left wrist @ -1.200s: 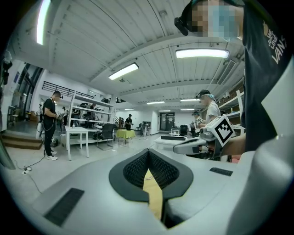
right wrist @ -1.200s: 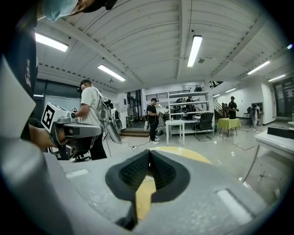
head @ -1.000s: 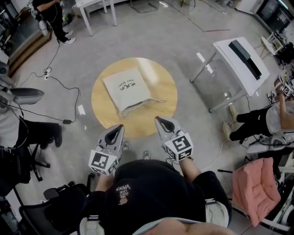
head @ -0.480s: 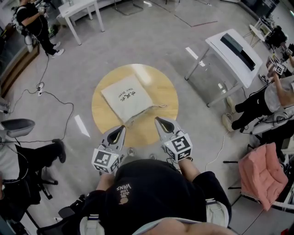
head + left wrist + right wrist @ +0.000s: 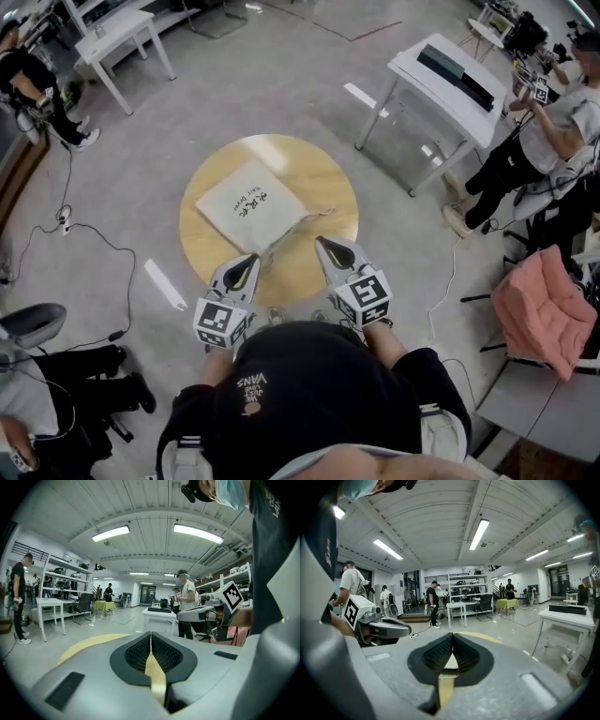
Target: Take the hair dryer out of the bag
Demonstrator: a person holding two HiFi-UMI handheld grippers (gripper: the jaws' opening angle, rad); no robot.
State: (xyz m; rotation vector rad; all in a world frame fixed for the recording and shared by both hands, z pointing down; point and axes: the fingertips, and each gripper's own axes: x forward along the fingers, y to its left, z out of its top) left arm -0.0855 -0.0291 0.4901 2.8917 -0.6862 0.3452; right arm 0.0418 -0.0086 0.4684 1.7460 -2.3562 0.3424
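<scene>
"Bag point(image 5: 248, 204) and table: what have we got?"
"Round wooden table point(image 5: 330, 183) on a grey floor. The pale cloth bag lies flat on its far-left part, dark print facing up, contents not showing."
"And the two grippers?"
"Left gripper point(image 5: 249, 261) and right gripper point(image 5: 322, 243) hover side by side over the table's near edge. Both have their jaws pressed together with nothing between them. The left tip is just beside the bag's near corner."
"Smallest detail?"
"A thin drawstring point(image 5: 311, 217) trails from that corner toward the right gripper's tip; whether they touch cannot be told."
</scene>
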